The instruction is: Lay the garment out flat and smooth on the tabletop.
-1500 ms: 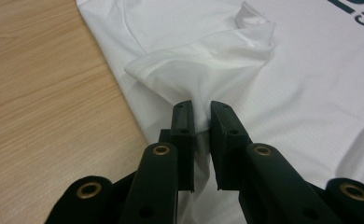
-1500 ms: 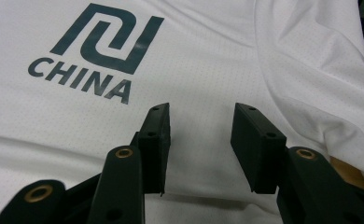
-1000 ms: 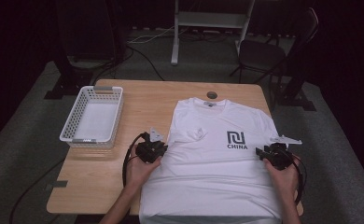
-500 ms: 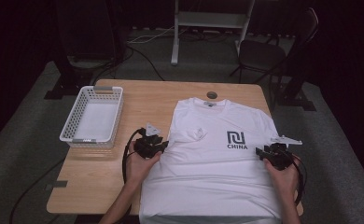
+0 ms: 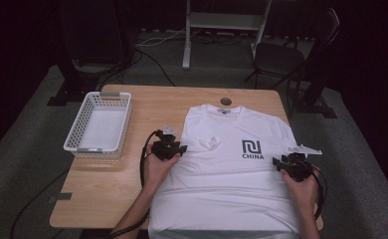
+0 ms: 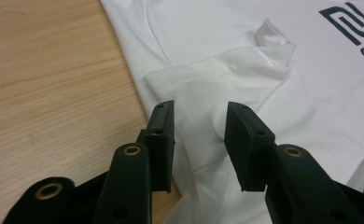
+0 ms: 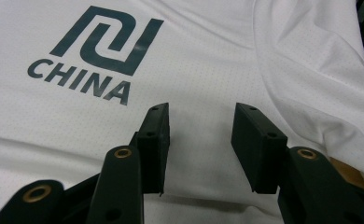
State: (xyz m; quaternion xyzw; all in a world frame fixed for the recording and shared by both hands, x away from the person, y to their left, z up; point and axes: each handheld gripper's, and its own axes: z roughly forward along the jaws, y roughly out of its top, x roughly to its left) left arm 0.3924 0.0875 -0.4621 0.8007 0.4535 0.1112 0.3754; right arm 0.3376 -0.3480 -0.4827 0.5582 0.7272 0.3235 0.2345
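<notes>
With the left sleeve [image 6: 217, 74] seemingly folded onto the T-shirt [image 5: 232, 174], left tongs [image 6: 199, 135] just opened empty, right tongs [image 7: 201, 140] wide, most folding remains.

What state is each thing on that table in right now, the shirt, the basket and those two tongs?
T-shirt: spread flat, print up, left sleeve folded in over the chest.
Basket: upright, nothing in it.
Left tongs: open, just been opening, above the folded sleeve, gripping nothing.
Right tongs: open, over the shirt's right side, gripping nothing.
</notes>
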